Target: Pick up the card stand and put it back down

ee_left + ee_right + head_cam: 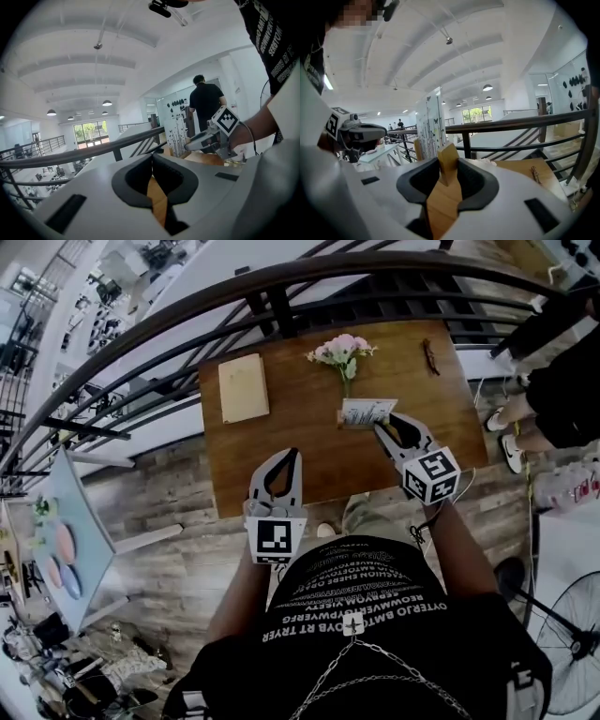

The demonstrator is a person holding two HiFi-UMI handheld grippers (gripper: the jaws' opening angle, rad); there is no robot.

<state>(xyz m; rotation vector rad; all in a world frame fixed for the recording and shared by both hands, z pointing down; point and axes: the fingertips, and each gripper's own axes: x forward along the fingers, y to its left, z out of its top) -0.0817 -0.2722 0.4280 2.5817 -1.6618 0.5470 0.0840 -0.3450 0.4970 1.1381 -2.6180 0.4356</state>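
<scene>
The card stand is a small wooden block (446, 161) that holds a white printed card (427, 123) upright. In the head view the card (364, 412) shows at the middle of the wooden table (281, 442), in front of the flowers. My right gripper (379, 428) reaches it from the right, and its jaws are shut on the wooden block (449, 159). Whether the block touches the table I cannot tell. My left gripper (292, 455) hovers over the table's near edge, apart from the stand. Its jaws are shut with nothing between them (152, 157).
A tan notebook (244, 387) lies at the table's far left. Pink flowers (342, 351) are just behind the card, and a small dark twig-like item (431, 357) lies far right. A dark railing (281, 296) runs behind the table. A person (562, 371) stands at the right.
</scene>
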